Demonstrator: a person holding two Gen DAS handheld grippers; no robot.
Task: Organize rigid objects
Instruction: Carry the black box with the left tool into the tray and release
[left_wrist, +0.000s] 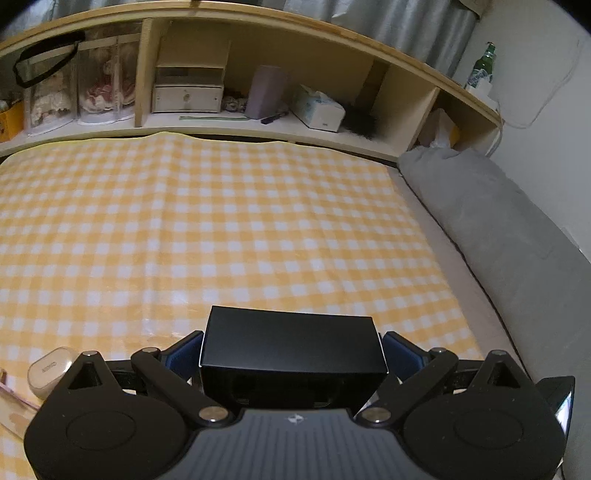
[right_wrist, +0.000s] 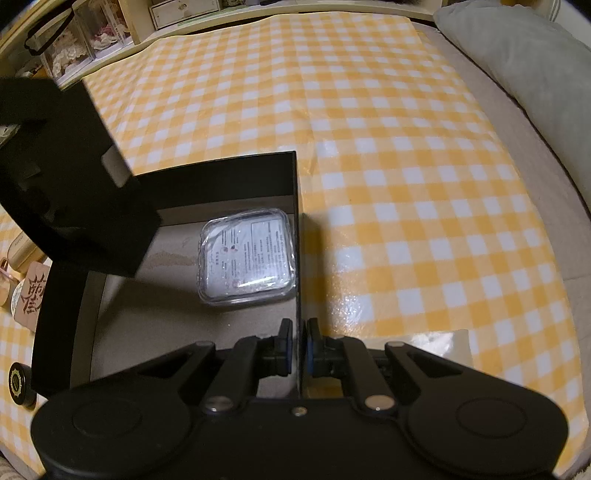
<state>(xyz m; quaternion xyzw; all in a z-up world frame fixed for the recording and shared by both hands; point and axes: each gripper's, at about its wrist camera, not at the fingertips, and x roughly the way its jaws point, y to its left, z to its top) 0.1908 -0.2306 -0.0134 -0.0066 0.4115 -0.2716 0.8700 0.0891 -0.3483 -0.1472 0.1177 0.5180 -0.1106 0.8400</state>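
My left gripper (left_wrist: 291, 345) is shut on a small black box (left_wrist: 291, 343) and holds it above the yellow checked cloth (left_wrist: 221, 221). In the right wrist view the same black box (right_wrist: 74, 177) hangs over the left part of a large open black storage box (right_wrist: 240, 177). My right gripper (right_wrist: 299, 347) is shut on the right wall of the storage box (right_wrist: 298, 258). A clear plastic case with a printed label (right_wrist: 247, 256) lies on the storage box floor, against that wall.
A beige earbud case (left_wrist: 50, 369) lies left of the left gripper. A wooden tag with a character (right_wrist: 33, 293) and a round black tin (right_wrist: 18, 380) lie left of the storage box. A wooden shelf (left_wrist: 258, 92) and a grey pillow (left_wrist: 498, 221) border the cloth.
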